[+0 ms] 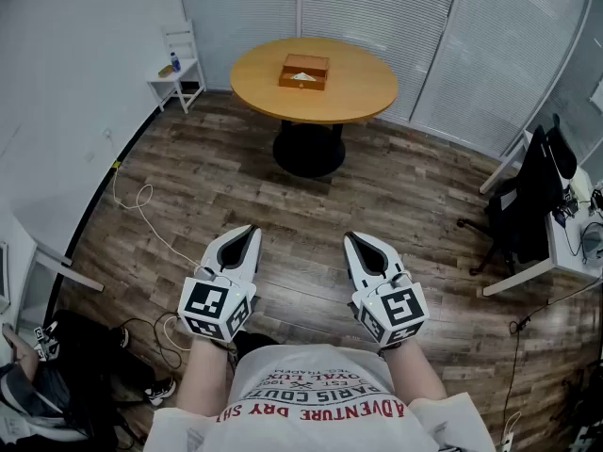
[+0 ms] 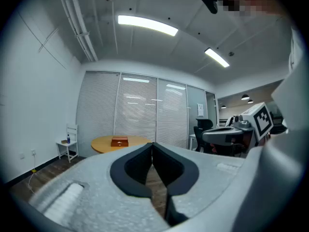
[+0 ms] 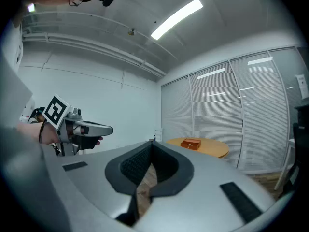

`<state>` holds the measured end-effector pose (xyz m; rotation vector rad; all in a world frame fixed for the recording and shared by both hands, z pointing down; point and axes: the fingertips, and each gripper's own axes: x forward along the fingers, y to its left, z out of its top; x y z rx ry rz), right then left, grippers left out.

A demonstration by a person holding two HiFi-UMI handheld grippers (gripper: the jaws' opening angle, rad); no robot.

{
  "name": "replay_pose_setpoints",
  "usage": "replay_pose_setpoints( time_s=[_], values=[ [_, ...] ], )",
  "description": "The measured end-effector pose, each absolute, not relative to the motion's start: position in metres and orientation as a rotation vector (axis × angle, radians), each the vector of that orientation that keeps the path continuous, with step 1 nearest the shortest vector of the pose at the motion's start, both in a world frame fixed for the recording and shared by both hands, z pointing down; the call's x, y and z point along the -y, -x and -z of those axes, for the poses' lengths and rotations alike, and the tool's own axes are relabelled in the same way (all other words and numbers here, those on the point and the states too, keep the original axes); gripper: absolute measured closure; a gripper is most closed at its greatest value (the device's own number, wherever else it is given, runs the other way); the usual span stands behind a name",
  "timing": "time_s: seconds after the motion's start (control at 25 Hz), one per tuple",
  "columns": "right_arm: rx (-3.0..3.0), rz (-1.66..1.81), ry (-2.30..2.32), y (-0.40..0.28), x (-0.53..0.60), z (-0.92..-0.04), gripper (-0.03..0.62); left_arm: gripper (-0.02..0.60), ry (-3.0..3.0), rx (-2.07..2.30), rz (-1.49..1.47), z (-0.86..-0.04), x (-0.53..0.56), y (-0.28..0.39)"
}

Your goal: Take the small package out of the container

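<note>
A brown wooden box [image 1: 303,71] with a small pale package showing inside it sits on the round wooden table [image 1: 358,97] far ahead across the room. It also appears small in the left gripper view as the box [image 2: 119,141] and in the right gripper view as the box [image 3: 191,143]. My left gripper [image 1: 251,231] and right gripper [image 1: 350,239] hang side by side close to my body, well short of the table. Both are shut with tips touching and nothing between them.
A white chair [image 1: 179,64] holding a blue bottle stands left of the table by the wall. A black office chair [image 1: 528,201] and a desk [image 1: 575,238] are at the right. A white cable [image 1: 141,215] lies on the wood floor. Bags [image 1: 80,365] lie at lower left.
</note>
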<state>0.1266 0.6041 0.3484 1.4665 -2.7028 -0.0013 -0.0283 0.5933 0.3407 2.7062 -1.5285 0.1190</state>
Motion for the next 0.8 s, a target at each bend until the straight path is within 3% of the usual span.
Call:
replay_pose_setpoints(
  time_s=[0.8],
  values=[
    [2.637,-0.105,-1.42,-0.147,-0.583,-0.379,0.586,0.571,-2.657,1.502,-0.107,-0.359,-0.568,0.006]
  ],
)
